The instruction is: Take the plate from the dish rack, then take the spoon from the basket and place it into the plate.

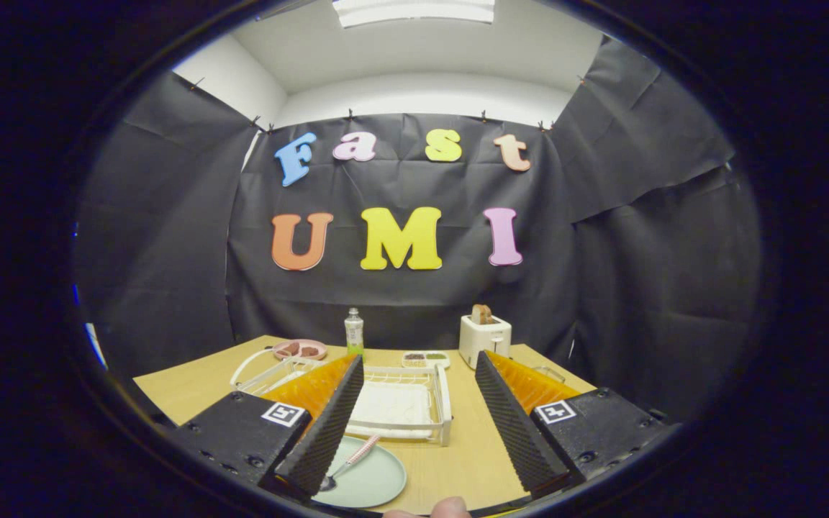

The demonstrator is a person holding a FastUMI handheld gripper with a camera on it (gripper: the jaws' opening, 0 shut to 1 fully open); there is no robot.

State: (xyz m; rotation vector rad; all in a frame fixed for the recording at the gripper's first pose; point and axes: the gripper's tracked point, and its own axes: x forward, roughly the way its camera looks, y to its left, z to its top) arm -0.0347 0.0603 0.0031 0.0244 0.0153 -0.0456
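Note:
A pale green plate (371, 480) lies on the wooden table (458, 460), close in front of me beside my left finger. A spoon (350, 462) with a pink handle rests in the plate, its bowl toward my left fingertip. Beyond the plate stands the white dish rack (414, 403) with a white tray inside. A white wire basket (263, 370) sits left of the rack, partly hidden by my left finger. My gripper (418, 424) is open, raised above the table, with nothing between its fingers.
A white toaster (485, 338) with a slice of bread stands at the back right. A clear bottle with a green base (354, 331), a pink plate with food (301, 350) and a small divided dish (425, 357) line the back edge. A fingertip (450, 507) shows below.

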